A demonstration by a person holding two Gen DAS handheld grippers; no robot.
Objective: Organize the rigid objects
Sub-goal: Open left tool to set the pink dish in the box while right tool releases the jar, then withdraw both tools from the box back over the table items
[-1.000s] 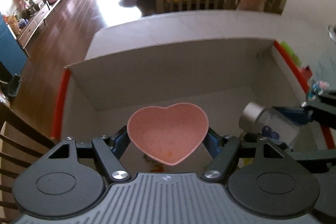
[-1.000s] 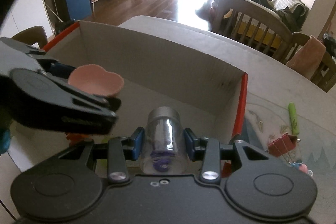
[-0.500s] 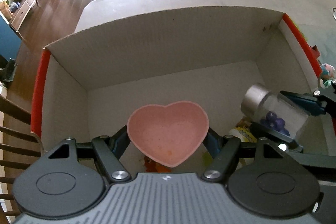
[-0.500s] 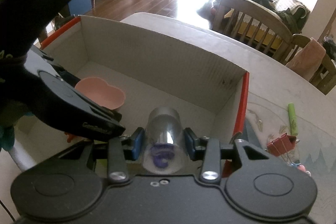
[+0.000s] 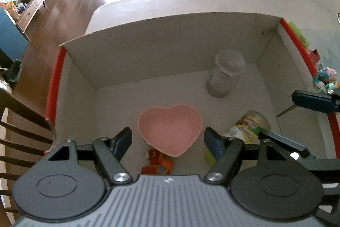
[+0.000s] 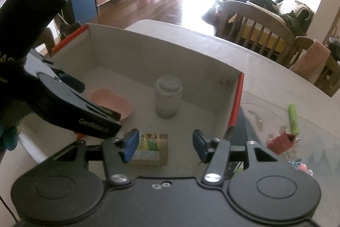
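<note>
My right tongs (image 6: 165, 143) have just been opening and are empty, the clear jar (image 6: 169, 99) stands upright in the cardboard box (image 5: 170, 39), left tongs (image 5: 167, 140) wide beside the heart-shaped pink bowl (image 5: 170, 130).

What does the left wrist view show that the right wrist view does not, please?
Only the left wrist view shows the orange toy beneath the pink heart bowl. Only the right wrist view shows the green marker and red binder clip outside the box. Both show the bowl, the upright clear jar and the lying labelled jar.
</note>
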